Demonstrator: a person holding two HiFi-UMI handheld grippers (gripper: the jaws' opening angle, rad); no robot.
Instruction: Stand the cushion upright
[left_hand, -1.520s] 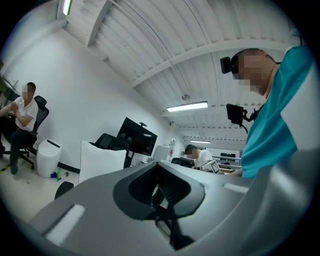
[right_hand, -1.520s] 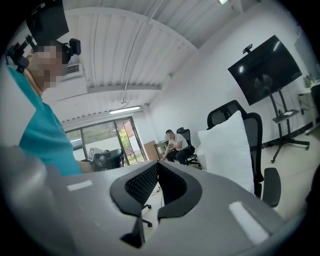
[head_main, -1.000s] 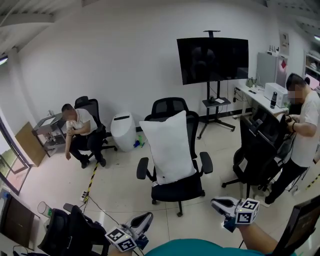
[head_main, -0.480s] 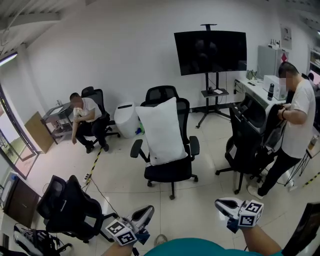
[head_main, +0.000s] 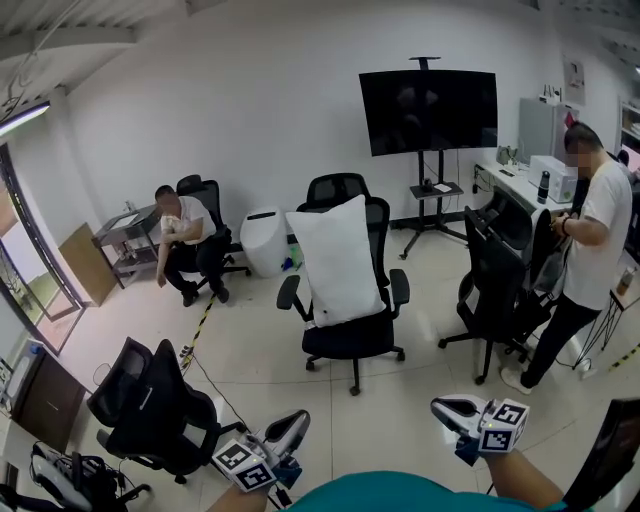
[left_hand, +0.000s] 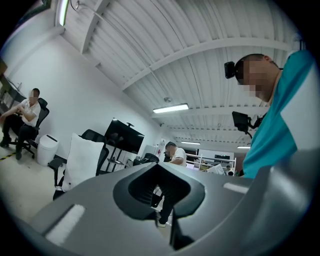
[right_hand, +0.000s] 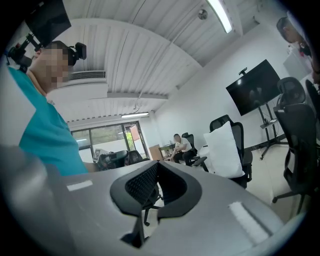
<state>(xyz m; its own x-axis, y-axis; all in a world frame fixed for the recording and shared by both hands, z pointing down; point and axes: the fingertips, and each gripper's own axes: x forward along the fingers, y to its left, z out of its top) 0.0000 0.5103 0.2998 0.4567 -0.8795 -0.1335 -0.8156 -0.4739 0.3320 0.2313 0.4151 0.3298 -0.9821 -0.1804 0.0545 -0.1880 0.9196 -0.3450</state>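
A white cushion (head_main: 340, 262) stands upright on the seat of a black office chair (head_main: 352, 338) in the middle of the room, leaning on the backrest. Both grippers are low at the near edge of the head view, far from the chair. My left gripper (head_main: 291, 428) is shut and holds nothing. My right gripper (head_main: 449, 408) is also shut and empty. The cushion (left_hand: 82, 160) shows at the left in the left gripper view, beyond the shut gripper (left_hand: 166, 222). In the right gripper view the cushion (right_hand: 225, 150) is right of centre, past the shut gripper (right_hand: 144, 220).
A second black chair (head_main: 150, 400) stands near my left side. A person (head_main: 592, 230) stands at the right beside another black chair (head_main: 500, 285). Another person (head_main: 180, 225) sits at the back left. A TV on a stand (head_main: 428, 100) and a white bin (head_main: 265, 242) stand by the far wall.
The view has drawn back from the chair with the cushion, which now looks smaller and farther off. The black chair at my left has come fully into view. Both grippers stay shut.
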